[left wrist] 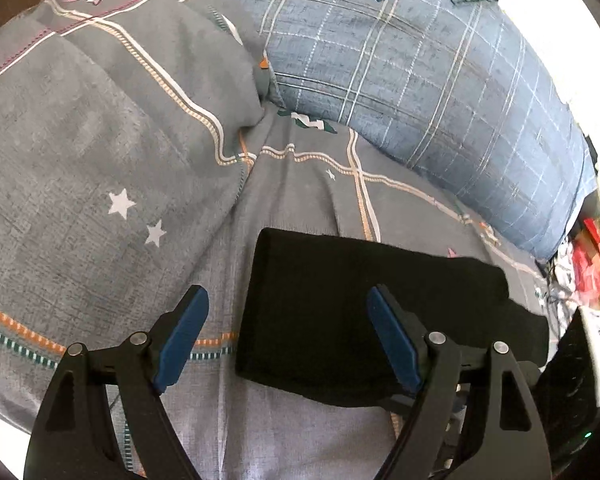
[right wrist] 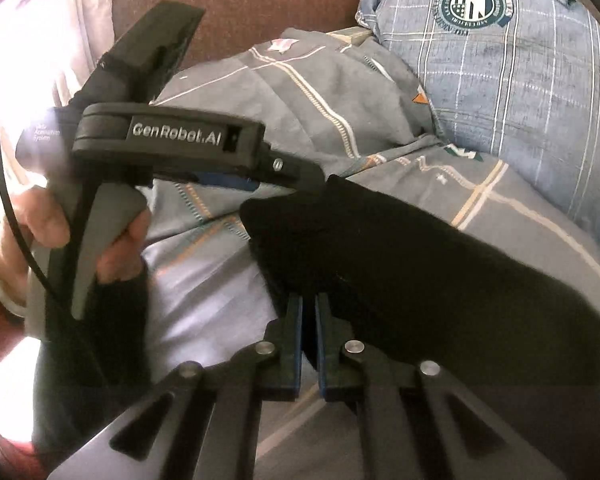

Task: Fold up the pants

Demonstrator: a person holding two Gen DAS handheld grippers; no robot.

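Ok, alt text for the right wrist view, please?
The right gripper is shut on the black pants, folded on a grey sheet. The left gripper, hand-held, touches their far corner.

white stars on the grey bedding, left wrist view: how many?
3 clear ones: two large stars side by side left of the black pants, one tiny star above them. Folds may hide more.

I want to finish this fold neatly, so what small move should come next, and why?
Probably open the right gripper and let go. It is shut on the near edge of the black pants, which already lie as a compact rectangle on the grey bedsheet, and the left gripper is open, holding nothing.
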